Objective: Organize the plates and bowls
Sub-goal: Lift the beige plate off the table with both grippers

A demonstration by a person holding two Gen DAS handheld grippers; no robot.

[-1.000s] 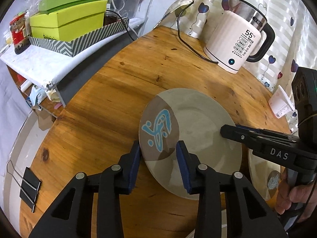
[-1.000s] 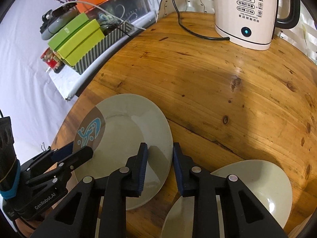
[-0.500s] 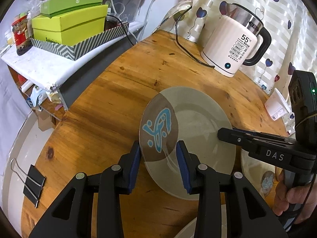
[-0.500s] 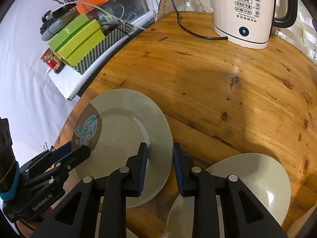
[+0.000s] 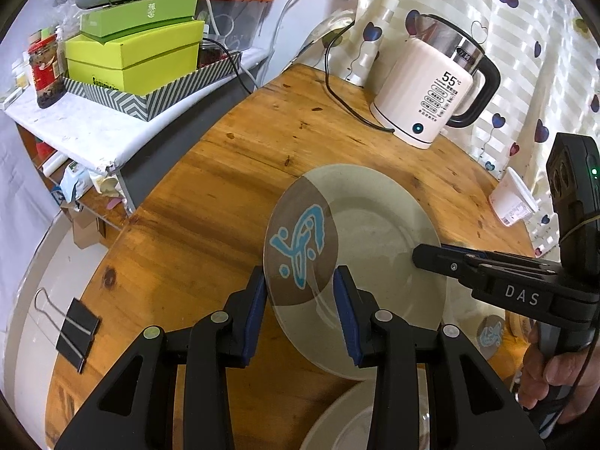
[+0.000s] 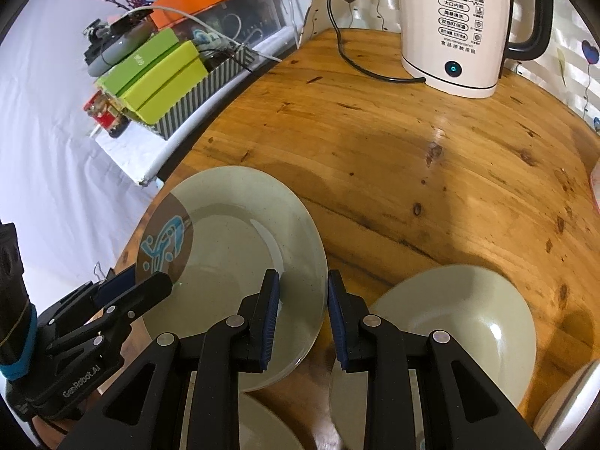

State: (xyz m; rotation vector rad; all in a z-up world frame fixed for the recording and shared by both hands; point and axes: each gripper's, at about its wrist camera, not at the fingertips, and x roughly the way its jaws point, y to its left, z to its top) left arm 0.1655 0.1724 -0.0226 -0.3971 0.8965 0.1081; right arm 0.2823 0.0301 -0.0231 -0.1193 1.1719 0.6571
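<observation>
Plate (image 5: pixel 375 247), pale green with a brown patch bearing a blue motif, is held off the round wooden surface (image 5: pixel 210 195), tilted, in front of the kettle (image 5: pixel 431 86). Left hand-held gripper (image 5: pixel 300 300) pinches the plate rim at the brown-patch side; blue pads (image 5: pixel 258 300) sit against either face of the rim, jaws narrow. Right hand-held gripper (image 6: pixel 303 313) clamps the opposite rim, jaws narrower again, one pad above and one below the plate edge. In the left wrist view the right hand-held gripper (image 5: pixel 420 255) reaches in from the side, a hand (image 5: pixel 551 375) on its grip. In the right wrist view the left hand-held gripper (image 6: pixel 161 281) shows at the patch edge of the plate (image 6: pixel 240 255). A second plate (image 6: pixel 461 322) rests on the surface (image 6: pixel 412 150), nearer the camera than the kettle (image 6: pixel 453 26) and just beside the held plate. Another pale rim (image 5: pixel 356 420) lies below the held plate; whether plate or bowl, cannot tell. Kettle cord (image 5: pixel 337 86) trails back off the surface. Binder clip (image 5: pixel 71 326) sits at the surface edge, well apart from the kettle.
</observation>
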